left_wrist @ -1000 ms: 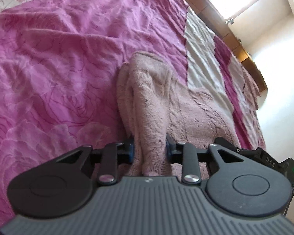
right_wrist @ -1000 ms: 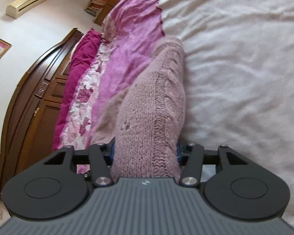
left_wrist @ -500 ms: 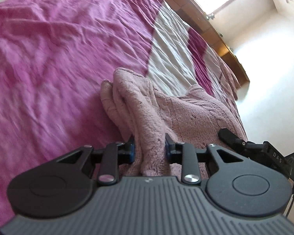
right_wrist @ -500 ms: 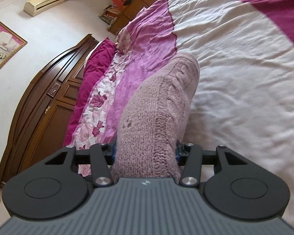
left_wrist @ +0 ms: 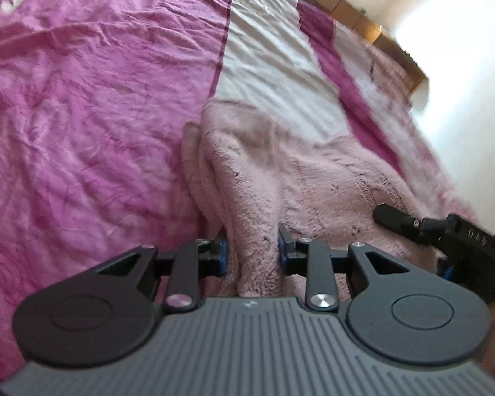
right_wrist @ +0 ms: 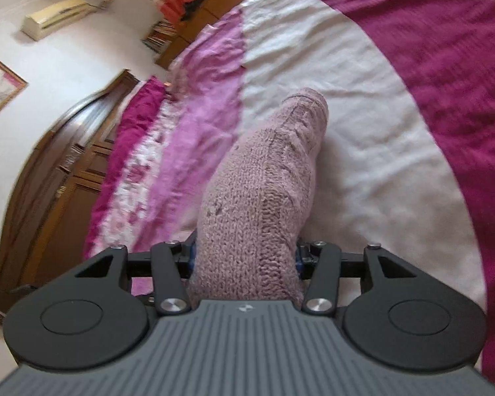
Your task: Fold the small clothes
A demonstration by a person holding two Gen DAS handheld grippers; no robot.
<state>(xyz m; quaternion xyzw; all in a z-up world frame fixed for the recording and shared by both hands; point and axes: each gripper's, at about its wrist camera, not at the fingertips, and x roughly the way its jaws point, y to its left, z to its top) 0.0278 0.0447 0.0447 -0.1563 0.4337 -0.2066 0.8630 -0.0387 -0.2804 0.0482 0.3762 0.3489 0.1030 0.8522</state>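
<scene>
In the left wrist view the knitted sweater point(left_wrist: 280, 178) lies on the bedspread point(left_wrist: 82, 115) at the frame's centre, one bunched fold running down between the fingers of the left gripper point(left_wrist: 252, 250), with the right gripper point(left_wrist: 445, 241) on it at the right edge. In the right wrist view a fold rises from the lower centre. The headboard point(right_wrist: 49, 181) stands at left, and an air conditioner point(right_wrist: 56, 16) hangs upper left.

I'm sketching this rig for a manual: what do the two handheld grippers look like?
Left gripper and right gripper match: ribbed grey body, black rounded side plates with circular insets, black linkage arms, silver pivot screws, blue finger pads. No sleeves are visible.
</scene>
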